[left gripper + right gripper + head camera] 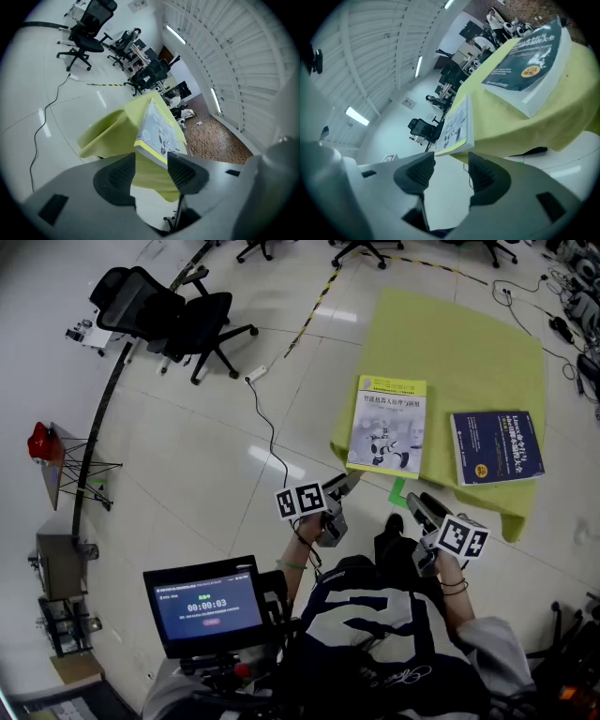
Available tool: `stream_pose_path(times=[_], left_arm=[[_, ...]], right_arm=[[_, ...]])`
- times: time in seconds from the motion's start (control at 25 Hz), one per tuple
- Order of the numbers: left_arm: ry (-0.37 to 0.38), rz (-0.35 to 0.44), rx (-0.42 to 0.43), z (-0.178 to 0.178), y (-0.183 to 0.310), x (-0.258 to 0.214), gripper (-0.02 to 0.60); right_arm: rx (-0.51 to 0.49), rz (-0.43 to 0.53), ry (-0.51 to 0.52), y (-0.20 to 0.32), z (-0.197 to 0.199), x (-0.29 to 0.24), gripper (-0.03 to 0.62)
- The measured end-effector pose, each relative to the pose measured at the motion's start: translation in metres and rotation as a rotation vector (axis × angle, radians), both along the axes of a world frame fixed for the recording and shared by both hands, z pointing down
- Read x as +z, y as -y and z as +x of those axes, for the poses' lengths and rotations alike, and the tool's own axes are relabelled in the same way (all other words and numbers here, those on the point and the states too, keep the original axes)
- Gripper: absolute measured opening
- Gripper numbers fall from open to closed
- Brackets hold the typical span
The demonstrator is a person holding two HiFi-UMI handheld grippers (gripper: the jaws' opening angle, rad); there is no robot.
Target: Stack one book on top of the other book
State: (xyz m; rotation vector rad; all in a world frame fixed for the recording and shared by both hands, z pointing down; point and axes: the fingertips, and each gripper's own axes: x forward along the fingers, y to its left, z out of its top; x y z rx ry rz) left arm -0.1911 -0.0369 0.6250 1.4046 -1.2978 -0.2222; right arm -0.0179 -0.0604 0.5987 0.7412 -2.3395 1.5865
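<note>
A white and yellow book [387, 426] lies at the near left of the yellow-green tablecloth [469, 343]; a dark blue book [497, 447] lies to its right. The two books are apart. My left gripper [349, 486] hovers just short of the white book's near edge, open and empty. My right gripper [420, 505] hangs below the table's near edge, also open and empty. In the left gripper view the white book [158, 132] sits just beyond the jaws [151, 174]. In the right gripper view both the blue book [529, 65] and the white book [456, 125] lie ahead of the gripper [449, 174].
A black office chair [173, 317] stands at the far left with a power strip and cable [258, 376] on the floor nearby. A screen with a timer [208, 604] sits at the person's lower left. A red object on a stand [42, 444] is at the left edge.
</note>
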Motion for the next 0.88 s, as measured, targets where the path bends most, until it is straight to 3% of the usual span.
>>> stream_pose_path(times=[0.36,0.52,0.72,0.88], left_arm=[[-0.132,0.009,-0.071,-0.012,0.057,0.023,0.202],[-0.160,-0.013,-0.030,-0.009,0.070,0.031,0.202],[-0.208,-0.045,-0.009,-0.005,0.083,0.036,0.199],[-0.235,-0.044,0.009,-0.002,0.080,0.031,0.145]], right_arm=[[0.067,-0.189,0.097,0.057,-0.018,0.046,0.241],[0.104,-0.244,0.106,0.062,-0.028,0.052,0.239],[0.186,-0.302,0.119,0.064,-0.031,0.057,0.115],[0.213,-0.269,0.129,0.063,-0.030,0.050,0.088]])
